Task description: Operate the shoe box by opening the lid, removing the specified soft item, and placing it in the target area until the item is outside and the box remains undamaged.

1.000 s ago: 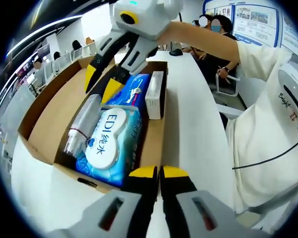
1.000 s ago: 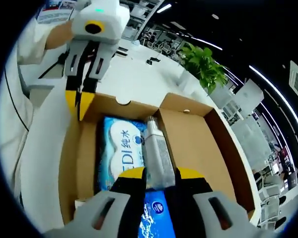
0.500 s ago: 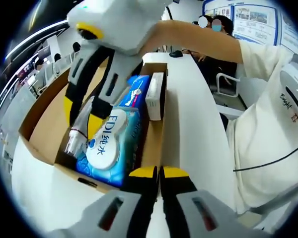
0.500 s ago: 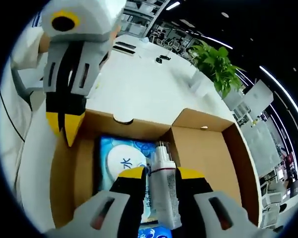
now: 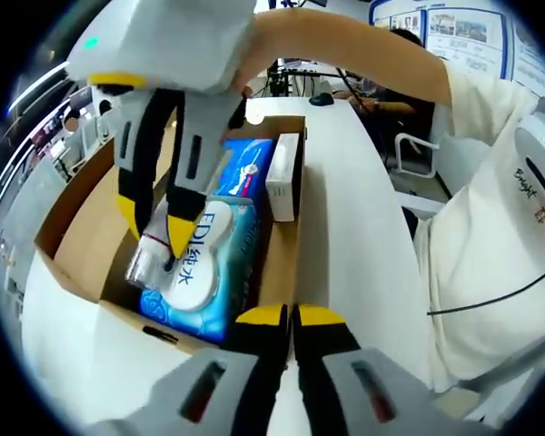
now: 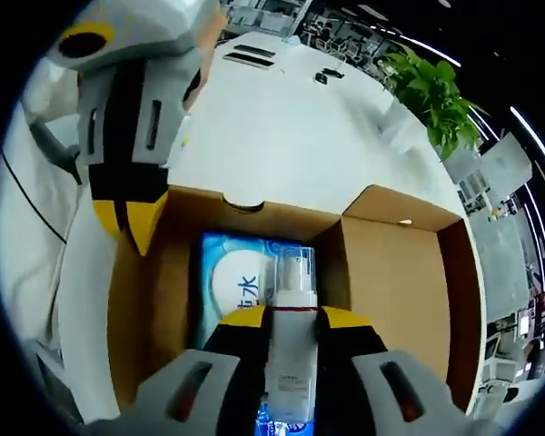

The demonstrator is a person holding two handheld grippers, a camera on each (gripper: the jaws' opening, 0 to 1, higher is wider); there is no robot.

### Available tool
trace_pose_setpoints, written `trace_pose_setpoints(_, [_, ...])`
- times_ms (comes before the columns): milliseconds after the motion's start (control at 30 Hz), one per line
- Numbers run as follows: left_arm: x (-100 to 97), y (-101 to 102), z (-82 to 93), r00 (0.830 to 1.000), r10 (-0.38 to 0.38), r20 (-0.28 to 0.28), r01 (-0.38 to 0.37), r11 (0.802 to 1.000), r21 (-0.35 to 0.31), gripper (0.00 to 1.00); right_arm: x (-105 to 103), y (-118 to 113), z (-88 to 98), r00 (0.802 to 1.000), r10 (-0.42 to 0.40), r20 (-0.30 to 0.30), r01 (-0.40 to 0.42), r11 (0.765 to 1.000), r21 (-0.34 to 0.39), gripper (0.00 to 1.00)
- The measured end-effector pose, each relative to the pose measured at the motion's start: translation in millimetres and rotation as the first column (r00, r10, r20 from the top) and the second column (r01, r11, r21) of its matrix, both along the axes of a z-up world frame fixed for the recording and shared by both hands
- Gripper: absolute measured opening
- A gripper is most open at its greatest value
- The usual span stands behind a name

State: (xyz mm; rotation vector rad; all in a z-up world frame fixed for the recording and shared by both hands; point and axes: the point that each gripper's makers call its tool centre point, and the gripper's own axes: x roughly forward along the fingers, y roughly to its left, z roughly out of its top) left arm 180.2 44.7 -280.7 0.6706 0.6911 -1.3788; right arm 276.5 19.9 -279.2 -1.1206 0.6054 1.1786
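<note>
Cardboard shoe box [image 5: 77, 218] lies open on the white worktop [image 5: 345, 209]. Left gripper view: the left gripper [image 5: 291, 315], jaws pressed together, rests at the box's near wall. The right gripper [image 5: 153, 229] straddles a bottle [image 5: 145, 259] beside the soft wipes pack [image 5: 204, 272].

Right gripper view: the right gripper [image 6: 291, 316] pinches the bottle [image 6: 291, 350]. The wipes pack [image 6: 232, 282] should be light and yielding; take it across its short sides. Room above the box looks open.

Shoe box [image 5: 295, 238] packed tight; lid [image 6: 401, 272] folded clear; white table [image 5: 354, 227] beside box free.
</note>
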Motion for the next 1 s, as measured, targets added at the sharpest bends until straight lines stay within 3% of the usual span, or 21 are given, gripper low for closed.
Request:
trace_pose_setpoints(33, [0.2,0.0,0.2,1.000,0.000,0.000,0.000,1.000,0.000,0.02,0.8,7.5,3.7,1.000,0.020,0.015,-0.020,0.999,0.042,0.21])
trace_pose_setpoints(200, [1.0,0.2,0.4,1.000,0.001,0.003,-0.001,1.000,0.002,0.03,2.5,11.1,10.0,1.000,-0.001,0.022,0.000,0.999,0.045,0.28])
trace_pose_setpoints(467, [-0.4,0.4,0.1,1.000,0.001,0.002,-0.001,1.000,0.001,0.03,9.7,19.9,5.5,1.000,-0.014,-0.017,0.015,0.999,0.036,0.23])
trace_pose_setpoints(600, [0.3,0.5,0.1,1.000,-0.002,0.002,0.002,1.000,0.000,0.02,9.0,18.2,2.5,0.996,-0.045,-0.076,0.046,0.999,0.007,0.22])
trace_pose_setpoints(833, [0.4,0.5,0.3,1.000,-0.009,0.000,0.009,1.000,-0.004,0.02,-2.2,8.3,0.0,0.991,-0.071,-0.112,0.065,0.996,-0.064,0.22])
trace_pose_setpoints(900, [0.7,0.3,0.0,1.000,-0.006,0.000,0.006,1.000,0.000,0.02,-5.9,3.1,-2.1,0.975,-0.115,-0.189,0.102,0.992,-0.080,0.22])
trace_pose_setpoints(1000, [1.0,0.1,-0.3,1.000,-0.001,0.003,0.001,1.000,0.000,0.03,-5.5,1.4,-4.1,0.962,-0.123,-0.243,0.109,0.992,-0.070,0.21])
